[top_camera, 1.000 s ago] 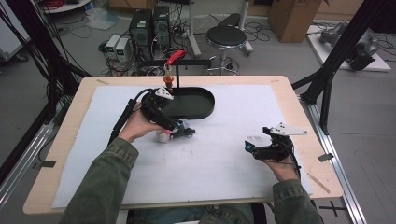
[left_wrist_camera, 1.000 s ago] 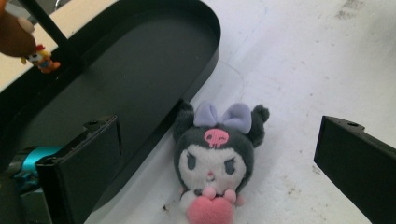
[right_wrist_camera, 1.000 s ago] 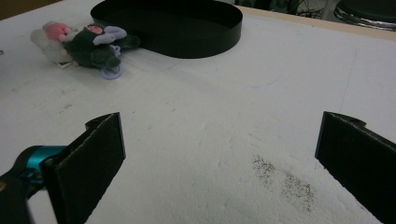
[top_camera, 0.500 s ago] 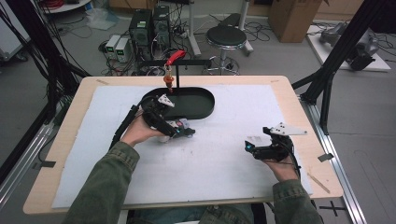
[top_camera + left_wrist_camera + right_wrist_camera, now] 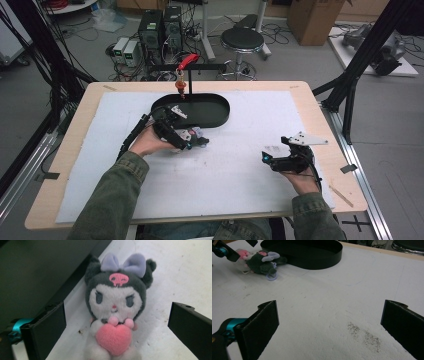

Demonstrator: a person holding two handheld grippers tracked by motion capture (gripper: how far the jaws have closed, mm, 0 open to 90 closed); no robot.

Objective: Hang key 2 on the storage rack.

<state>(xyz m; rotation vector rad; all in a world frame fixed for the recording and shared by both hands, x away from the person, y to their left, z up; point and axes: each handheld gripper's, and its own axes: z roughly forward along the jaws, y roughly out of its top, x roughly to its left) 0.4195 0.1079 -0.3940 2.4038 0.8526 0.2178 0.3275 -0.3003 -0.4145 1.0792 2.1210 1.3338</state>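
A small plush toy (image 5: pixel 115 305) with a dark grey hood, white face, lavender bow and pink heart lies on the white mat just in front of the black oval tray (image 5: pixel 220 107). My left gripper (image 5: pixel 117 322) is open, one black jaw on each side of the toy, neither touching it. In the high view the left gripper (image 5: pixel 194 143) sits at the tray's near edge, over the plush toy (image 5: pixel 199 134). My right gripper (image 5: pixel 267 159) rests open over bare mat at the right. In the right gripper view, the right gripper (image 5: pixel 329 325) holds nothing and the plush toy (image 5: pixel 260 263) lies far off.
The tray wall (image 5: pixel 317 263) stands just behind the toy. A black bar stand with a red hook (image 5: pixel 186 62) and a small orange piece hanging under it rises at the tray's far side. White mat (image 5: pixel 240 180) covers most of the wooden table.
My left gripper has shifted only slightly around the plush toy. The right gripper has not moved.
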